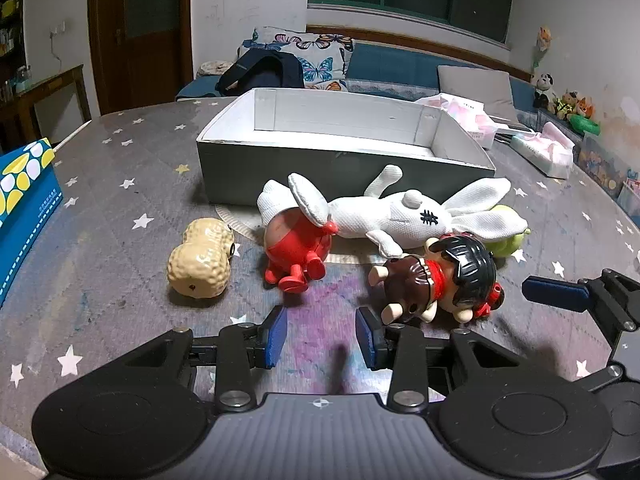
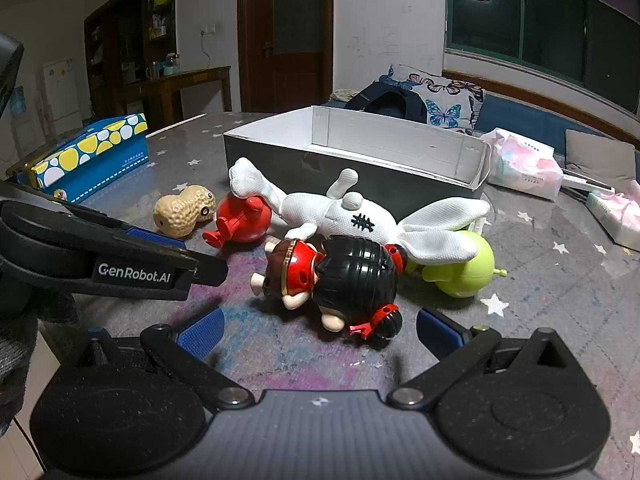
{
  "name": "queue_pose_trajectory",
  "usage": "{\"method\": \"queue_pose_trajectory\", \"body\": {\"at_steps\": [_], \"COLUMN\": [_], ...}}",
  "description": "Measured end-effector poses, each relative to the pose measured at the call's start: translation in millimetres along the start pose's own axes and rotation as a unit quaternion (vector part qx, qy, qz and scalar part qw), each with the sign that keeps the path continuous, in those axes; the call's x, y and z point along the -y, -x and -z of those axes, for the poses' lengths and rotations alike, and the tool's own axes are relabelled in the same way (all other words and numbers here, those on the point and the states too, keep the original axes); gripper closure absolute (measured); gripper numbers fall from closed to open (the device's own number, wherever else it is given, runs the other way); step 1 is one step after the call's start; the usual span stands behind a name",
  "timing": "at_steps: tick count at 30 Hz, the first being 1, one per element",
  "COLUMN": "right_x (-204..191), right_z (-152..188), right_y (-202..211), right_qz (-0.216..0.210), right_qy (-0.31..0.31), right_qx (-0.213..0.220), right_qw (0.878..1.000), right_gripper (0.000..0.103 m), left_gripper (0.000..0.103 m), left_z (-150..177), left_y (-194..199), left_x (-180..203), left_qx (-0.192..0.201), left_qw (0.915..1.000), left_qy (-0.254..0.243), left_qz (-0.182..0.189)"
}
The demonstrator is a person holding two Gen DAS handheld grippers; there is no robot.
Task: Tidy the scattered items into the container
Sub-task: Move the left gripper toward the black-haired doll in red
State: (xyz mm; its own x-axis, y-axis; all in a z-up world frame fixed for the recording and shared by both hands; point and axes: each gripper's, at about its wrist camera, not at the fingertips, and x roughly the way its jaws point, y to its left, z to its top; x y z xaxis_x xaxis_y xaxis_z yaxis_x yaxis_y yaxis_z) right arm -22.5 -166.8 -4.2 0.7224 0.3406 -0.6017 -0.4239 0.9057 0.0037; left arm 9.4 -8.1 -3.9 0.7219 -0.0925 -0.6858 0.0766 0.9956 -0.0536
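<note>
An open grey box with a white inside (image 1: 344, 168) (image 2: 360, 160) stands on the table behind the toys. In front of it lie a peanut toy (image 1: 202, 262) (image 2: 182, 214), a red round toy (image 1: 298, 246) (image 2: 242, 220), a white plush rabbit (image 1: 392, 214) (image 2: 360, 216), a black-haired doll (image 1: 444, 280) (image 2: 340, 276) and a green round toy (image 1: 508, 236) (image 2: 464, 268). My left gripper (image 1: 322, 336) is open and empty, just before the red toy and the doll. My right gripper (image 2: 316, 328) is open wide and empty, close in front of the doll.
A blue box with yellow and white spots (image 1: 24, 204) (image 2: 92, 156) stands at the left. Pink and white tissue packs (image 1: 544, 152) (image 2: 524, 168) lie to the right of the grey box. The star-patterned table cloth (image 1: 120, 200) covers the table.
</note>
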Motion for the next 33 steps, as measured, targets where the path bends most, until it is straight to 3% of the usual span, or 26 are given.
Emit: {"method": "queue_pose_trajectory", "body": {"at_steps": [33], "right_x": [0.3], "right_z": [-0.1], "right_y": [2.6], "right_qz": [0.004], "right_qy": [-0.003], "right_qx": [0.002], "right_qw": [1.000], "right_gripper": [0.000], "left_gripper": [0.063], "left_z": [4.9], "left_y": [-0.2], "left_x": [0.9], "left_qx": [-0.016], "left_qw": [0.9999], "left_qy": [-0.003], "left_qz": [-0.003]}}
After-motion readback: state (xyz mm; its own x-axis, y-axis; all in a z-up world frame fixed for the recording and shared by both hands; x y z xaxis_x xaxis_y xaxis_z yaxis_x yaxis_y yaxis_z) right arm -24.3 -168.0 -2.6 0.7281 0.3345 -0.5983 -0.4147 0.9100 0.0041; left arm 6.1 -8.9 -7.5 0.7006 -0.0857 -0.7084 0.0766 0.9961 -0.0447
